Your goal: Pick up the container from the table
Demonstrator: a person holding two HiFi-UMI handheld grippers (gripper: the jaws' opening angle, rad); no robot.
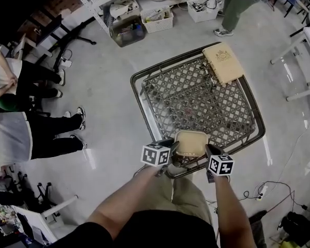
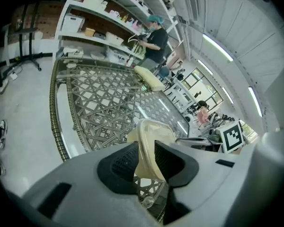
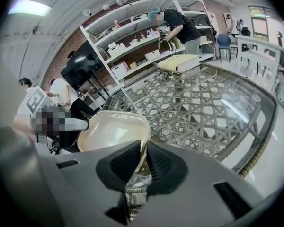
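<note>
A cream, shallow plastic container (image 1: 191, 142) sits at the near edge of a glass-topped wicker table (image 1: 139, 94). My left gripper (image 1: 173, 149) grips the container's left wall; in the left gripper view the wall (image 2: 151, 136) stands between the pads of the left gripper (image 2: 146, 161) and touches both. My right gripper (image 1: 209, 151) is on the container's right side. In the right gripper view the container (image 3: 111, 131) has its rim pinched between the nearly closed pads of the right gripper (image 3: 144, 161).
A tan, cushion-like box (image 1: 223, 62) lies on the table's far right corner. People stand and sit at the left (image 1: 20, 133), and one stands at the top (image 1: 237, 4). Baskets (image 1: 157, 19) sit under shelving. A white table (image 1: 307, 50) is at the right.
</note>
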